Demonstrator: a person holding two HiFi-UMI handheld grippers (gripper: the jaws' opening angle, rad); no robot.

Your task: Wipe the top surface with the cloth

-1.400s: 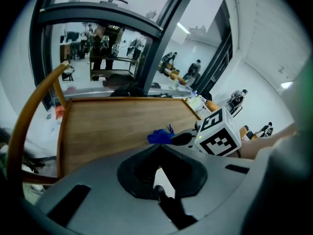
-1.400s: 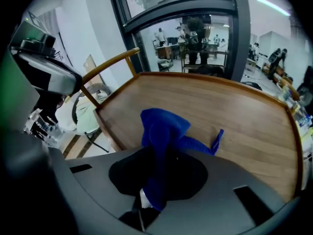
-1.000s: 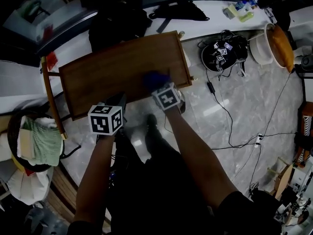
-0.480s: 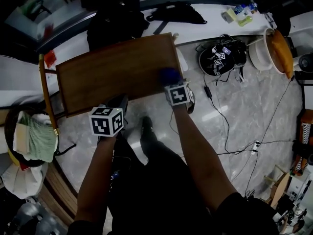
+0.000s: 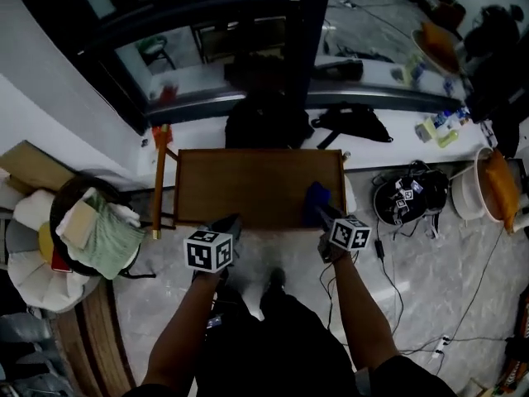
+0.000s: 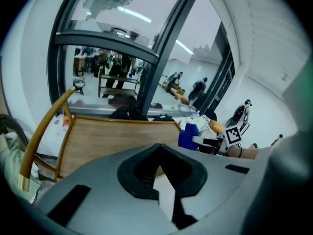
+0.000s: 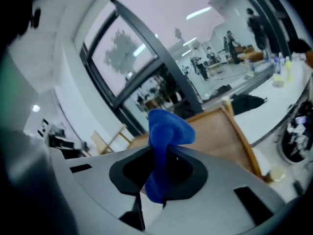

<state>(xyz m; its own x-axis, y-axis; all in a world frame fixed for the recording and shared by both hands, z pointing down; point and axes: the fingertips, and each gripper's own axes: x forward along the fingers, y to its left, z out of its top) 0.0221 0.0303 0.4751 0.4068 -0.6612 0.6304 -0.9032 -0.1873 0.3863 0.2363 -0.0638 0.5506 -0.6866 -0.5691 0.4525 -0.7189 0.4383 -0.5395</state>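
Head view, right gripper [image 5: 322, 212] clamping blue cloth [image 5: 316, 195] over wooden top's [image 5: 248, 184] right end, left gripper [image 5: 229, 224] hovering closed, empty, near front edge.

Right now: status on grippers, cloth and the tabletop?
Right gripper shut on blue cloth, at the wooden top's near right corner. Left gripper shut, empty, at the near edge. Top bare, nothing in the way.

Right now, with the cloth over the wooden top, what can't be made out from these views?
1. Whether the cloth touches the wooden top: head view, cloth and right gripper cover the spot; right gripper view, its body hides it.
2. The top's near edge: left gripper view, behind the left gripper.
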